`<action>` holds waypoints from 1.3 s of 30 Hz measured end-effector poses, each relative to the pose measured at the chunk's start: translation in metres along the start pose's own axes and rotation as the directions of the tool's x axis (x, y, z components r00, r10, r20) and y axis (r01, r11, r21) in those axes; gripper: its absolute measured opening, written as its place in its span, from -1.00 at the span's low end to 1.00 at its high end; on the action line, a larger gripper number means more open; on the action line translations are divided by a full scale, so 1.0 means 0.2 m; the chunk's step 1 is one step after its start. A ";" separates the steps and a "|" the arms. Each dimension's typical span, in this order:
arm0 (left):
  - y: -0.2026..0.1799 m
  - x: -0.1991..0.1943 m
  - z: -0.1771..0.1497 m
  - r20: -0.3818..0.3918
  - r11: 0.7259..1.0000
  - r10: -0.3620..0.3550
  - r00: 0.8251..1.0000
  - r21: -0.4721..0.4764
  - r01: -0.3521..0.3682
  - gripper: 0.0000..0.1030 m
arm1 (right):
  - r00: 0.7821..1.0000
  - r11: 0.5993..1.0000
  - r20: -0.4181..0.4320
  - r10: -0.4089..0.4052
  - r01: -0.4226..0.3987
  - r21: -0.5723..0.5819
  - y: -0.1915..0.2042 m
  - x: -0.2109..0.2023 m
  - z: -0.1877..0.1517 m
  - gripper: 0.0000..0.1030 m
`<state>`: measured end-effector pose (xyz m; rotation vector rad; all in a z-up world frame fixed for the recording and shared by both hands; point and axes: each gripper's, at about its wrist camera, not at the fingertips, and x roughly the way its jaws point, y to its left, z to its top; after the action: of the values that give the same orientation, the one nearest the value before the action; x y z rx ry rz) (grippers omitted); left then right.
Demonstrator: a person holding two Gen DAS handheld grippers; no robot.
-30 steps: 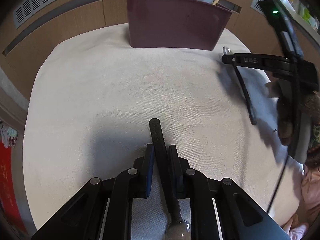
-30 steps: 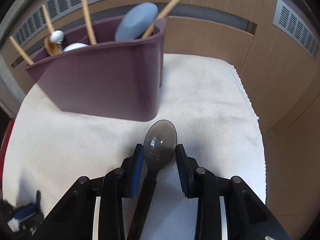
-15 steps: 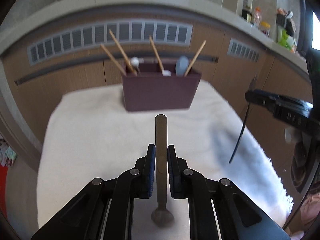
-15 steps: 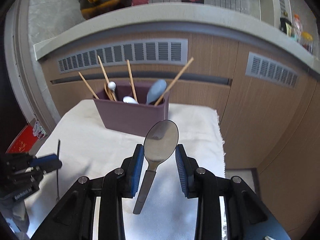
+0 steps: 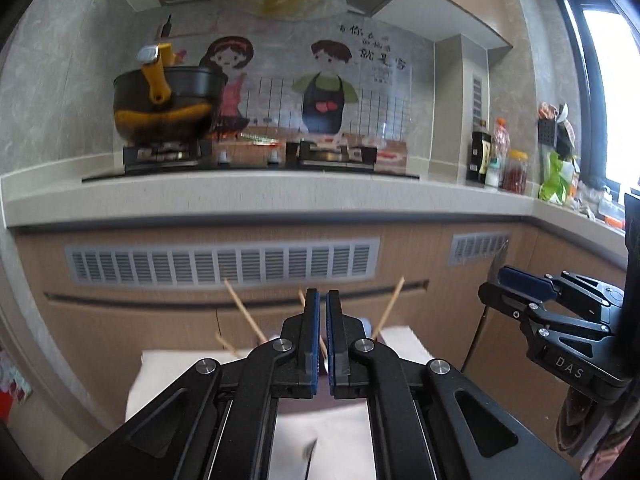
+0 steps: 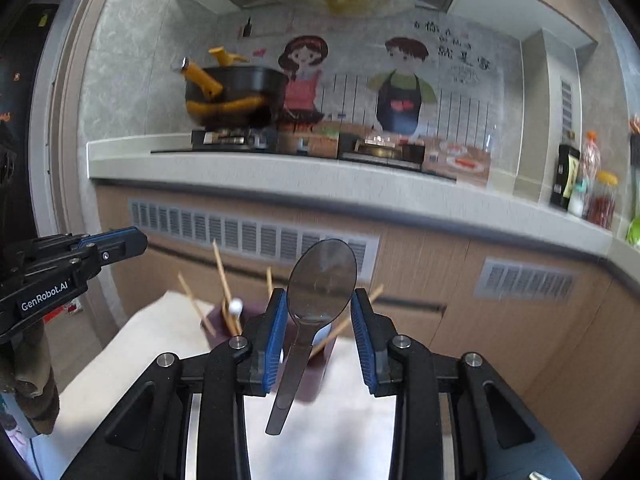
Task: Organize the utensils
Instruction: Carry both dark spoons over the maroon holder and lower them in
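- Left tongs [image 5: 323,320]: pressed together, nothing between them; the dark spoon handle they gripped a moment ago is gone, probably dropped and needing another pick
- Right tongs [image 6: 320,336]: clamped on the grey spoon [image 6: 322,276] by its bowl, lifted above the maroon utensil holder [image 6: 218,318]

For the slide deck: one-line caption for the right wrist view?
Right gripper holds a dark spoon bowl-up above the utensil holder, kitchen counter behind.
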<state>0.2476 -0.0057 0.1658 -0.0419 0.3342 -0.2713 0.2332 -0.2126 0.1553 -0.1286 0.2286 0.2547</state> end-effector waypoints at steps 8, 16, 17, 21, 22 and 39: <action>0.08 0.30 -0.33 -0.328 0.995 -0.015 0.944 0.089 0.047 -0.89 | 0.993 1.000 -0.114 0.023 -0.024 -0.002 0.00 0.14 -0.11 -0.42; 0.06 0.61 -0.84 -0.585 0.983 0.033 0.810 0.165 0.079 0.00 | 0.981 0.999 -0.188 0.039 -0.042 -0.014 0.03 0.21 -0.25 -0.42; 0.06 0.64 -0.86 -0.594 0.983 0.045 0.803 0.172 0.071 0.00 | 0.981 0.999 -0.192 0.040 -0.044 -0.016 0.03 0.22 -0.26 -0.42; 0.09 0.74 -0.94 -0.632 0.990 0.060 0.772 0.135 0.033 -0.02 | 0.979 0.999 -0.199 0.041 -0.046 -0.020 0.03 0.22 -0.27 -0.42; 0.10 0.76 -0.96 -0.638 0.992 0.059 0.768 0.123 0.027 -0.03 | 0.979 0.999 -0.200 0.042 -0.046 -0.018 0.02 0.22 -0.28 -0.42; 0.06 0.27 -0.31 -0.201 0.998 -0.062 0.978 -0.024 0.058 -0.35 | 0.998 0.999 -0.066 0.024 -0.025 -0.021 0.02 0.08 -0.10 -0.42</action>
<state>0.2796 -0.0081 0.0885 -0.0425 0.5373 -0.3337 0.2429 -0.2072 0.1309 -0.1562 0.2932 0.2776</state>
